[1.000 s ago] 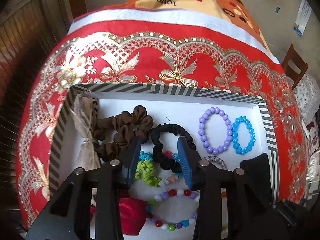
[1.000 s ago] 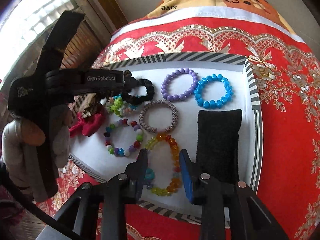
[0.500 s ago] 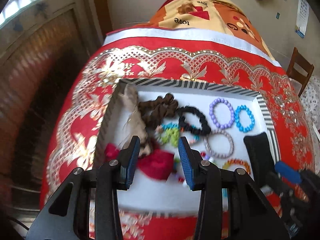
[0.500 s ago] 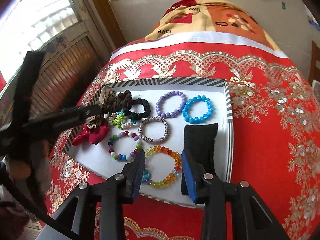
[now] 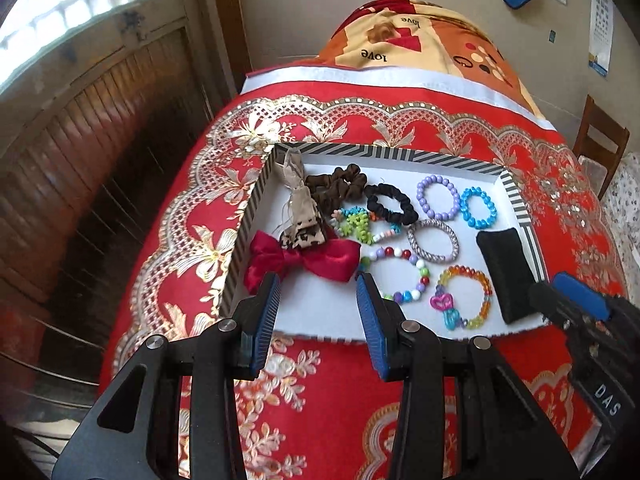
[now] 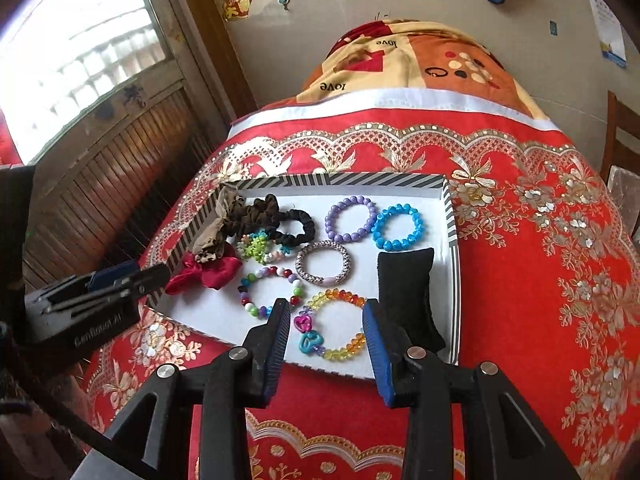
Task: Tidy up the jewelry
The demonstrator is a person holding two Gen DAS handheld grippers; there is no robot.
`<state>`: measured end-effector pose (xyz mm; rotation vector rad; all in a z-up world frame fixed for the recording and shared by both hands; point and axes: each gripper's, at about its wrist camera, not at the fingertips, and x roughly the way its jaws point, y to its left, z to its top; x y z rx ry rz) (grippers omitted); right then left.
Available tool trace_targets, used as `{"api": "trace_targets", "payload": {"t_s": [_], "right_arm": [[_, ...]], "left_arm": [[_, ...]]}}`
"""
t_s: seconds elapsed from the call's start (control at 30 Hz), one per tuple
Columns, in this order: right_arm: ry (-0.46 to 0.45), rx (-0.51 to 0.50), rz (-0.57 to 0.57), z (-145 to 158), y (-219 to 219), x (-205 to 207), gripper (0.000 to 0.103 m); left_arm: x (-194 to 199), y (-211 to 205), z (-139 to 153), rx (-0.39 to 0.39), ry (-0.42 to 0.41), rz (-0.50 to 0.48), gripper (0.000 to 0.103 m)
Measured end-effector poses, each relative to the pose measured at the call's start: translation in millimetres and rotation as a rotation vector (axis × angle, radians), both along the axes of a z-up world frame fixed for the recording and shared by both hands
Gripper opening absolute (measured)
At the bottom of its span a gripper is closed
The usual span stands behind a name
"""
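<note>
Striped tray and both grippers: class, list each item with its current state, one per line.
Left gripper: open, empty.
Right gripper: open, empty.
Striped tray: lidless, holding jewelry.
Red bow: lying flat in tray.
Black cushion: lying by tray's right wall.
Amber bead bracelet: flat, unheld.

Ahead of the left claw (image 5: 316,284), bare tray floor (image 5: 320,312) lies open up to the red bow (image 5: 304,260). The right claw (image 6: 326,312) straddles the rainbow bracelet (image 6: 340,324), with the black cushion (image 6: 406,292) just right.
</note>
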<state>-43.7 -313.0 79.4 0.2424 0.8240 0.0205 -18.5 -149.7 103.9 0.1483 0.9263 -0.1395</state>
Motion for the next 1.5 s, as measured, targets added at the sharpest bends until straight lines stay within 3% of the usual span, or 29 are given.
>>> {"api": "trace_targets", "payload": {"t_s": [0.23, 0.7, 1.1, 1.27, 1.5], "right_arm": [[-0.028, -0.020, -0.017, 12, 7, -17, 0.042], [-0.046, -0.055, -0.022, 24, 18, -43, 0.043], [-0.072, -0.096, -0.037, 35, 26, -52, 0.044], [-0.082, -0.098, -0.042, 38, 27, -54, 0.054], [-0.086, -0.108, -0.037, 41, 31, -54, 0.055]], "left_arm": [[-24, 4, 10, -0.011, -0.024, 0.008, 0.039], [-55, 14, 21, 0.008, -0.076, 0.025, 0.039], [-63, 14, 28, 0.038, -0.097, 0.023, 0.039], [-64, 16, 31, 0.041, -0.102, 0.021, 0.039], [-63, 17, 34, 0.036, -0.108, 0.018, 0.039]]}}
